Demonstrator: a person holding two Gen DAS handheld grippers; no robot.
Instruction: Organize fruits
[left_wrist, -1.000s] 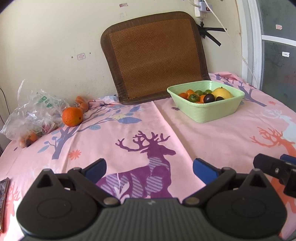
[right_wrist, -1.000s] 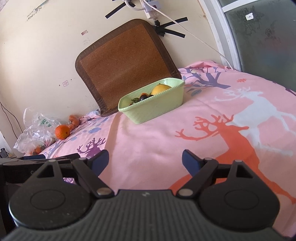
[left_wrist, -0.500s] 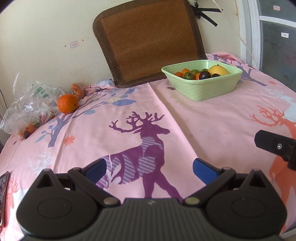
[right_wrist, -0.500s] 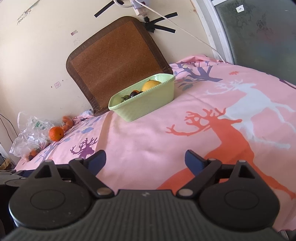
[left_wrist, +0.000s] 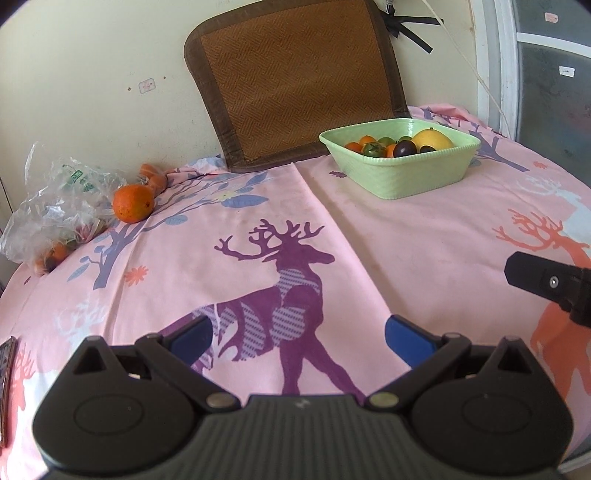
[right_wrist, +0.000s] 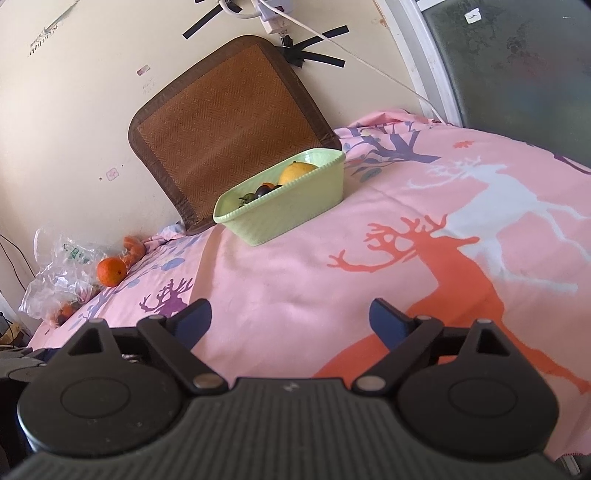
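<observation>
Both sets of jaws stand spread wide and hold nothing. The left gripper (left_wrist: 297, 341) and the right gripper (right_wrist: 290, 319) hang low over the counter (left_wrist: 424, 258), which is covered by a pink deer-print cloth.

Position of the task items, relative to the jaws:
- Green basket (left_wrist: 413, 173): well ahead of the left jaws and to their right; ahead of the right jaws, slightly to their left. It contains a yellow fruit (left_wrist: 432, 138), a dark plum (left_wrist: 405, 148) and several small orange and green fruits.
- Loose orange (left_wrist: 133, 203): well ahead of the left jaws, to their left, on the cloth just beside a clear plastic bag (left_wrist: 55, 218). The bag holds more small orange fruit.
- A woven mat (left_wrist: 295, 81) leans on the wall behind the basket.

Step in hand, as a judgement: no fruit is gripped, so this is a moment between carries. Most fruit lies in the basket, while the orange and the bagged fruit lie outside it.

If that fruit belongs in the basket, the next move calls for a long forward-left reach by the left jaws, spread wide enough to straddle the round orange, which can roll if nudged
</observation>
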